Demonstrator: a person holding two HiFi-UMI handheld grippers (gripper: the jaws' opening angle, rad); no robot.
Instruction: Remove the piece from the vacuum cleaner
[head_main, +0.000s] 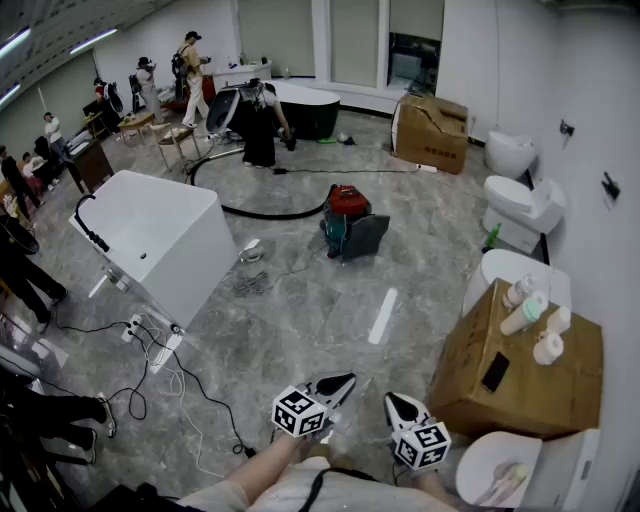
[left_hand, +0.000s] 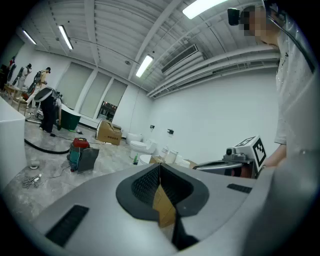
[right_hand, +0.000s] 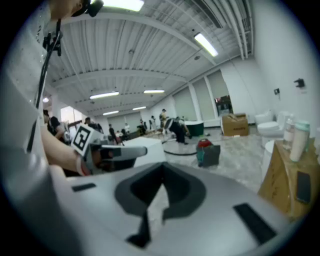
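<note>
I have both claws held low over the person's lap, side by side and apart from each other. The left claw (head_main: 340, 383) has its jaws pressed together with nothing between them. The right claw (head_main: 398, 404) is the same, jaws closed tip to tip and gripping nothing.

The vacuum cleaner (head_main: 348, 222), red on top with a teal body and a dark grey panel on its side, stands out on the middle of the floor (head_main: 300, 310), well apart from both claws. It is too small from here for me to pick out its parts. A black hose (head_main: 252, 211) curves away from it across the floor toward the far left.

Along the floor's left edge stands a white bathtub (head_main: 190, 245). At the right edge, near the right claw, a cardboard box (head_main: 500, 400) carries several pale bottles (head_main: 527, 312).
</note>
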